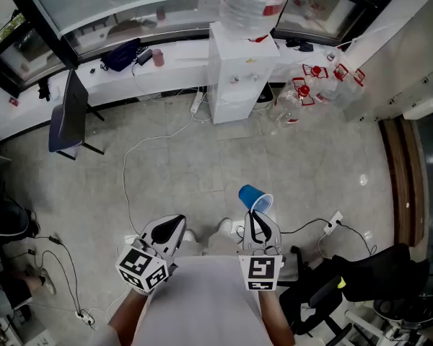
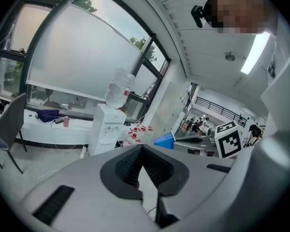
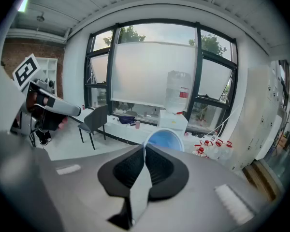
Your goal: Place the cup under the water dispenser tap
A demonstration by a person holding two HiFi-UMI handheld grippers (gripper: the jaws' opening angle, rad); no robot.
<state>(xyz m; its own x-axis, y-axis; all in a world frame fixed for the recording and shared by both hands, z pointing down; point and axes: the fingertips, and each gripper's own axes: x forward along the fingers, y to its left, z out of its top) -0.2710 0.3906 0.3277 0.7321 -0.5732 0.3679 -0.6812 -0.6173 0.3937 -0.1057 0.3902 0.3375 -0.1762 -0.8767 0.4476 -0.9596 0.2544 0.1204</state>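
I've got the right gripper (image 1: 258, 219) out in front of me over the floor (image 1: 180, 164), and its fingers (image 3: 160, 166) are clamped on the rim of the blue cup (image 1: 253, 195). The cup is tipped on its side, its open mouth toward the gripper camera. The water dispenser (image 1: 236, 78) stands well ahead across the floor, against the long white worktop (image 1: 177, 63) under the windows, with the big clear bottle (image 1: 255, 2) on top of it, so the cup is well apart from the tap. My left gripper (image 1: 172, 228) hangs beside the right one, fingers (image 2: 158, 168) pressed together with nothing between them. A dark chair (image 1: 67, 115) sits off to the left, and red-capped empty bottles (image 1: 312, 85) cluster right of the dispenser.
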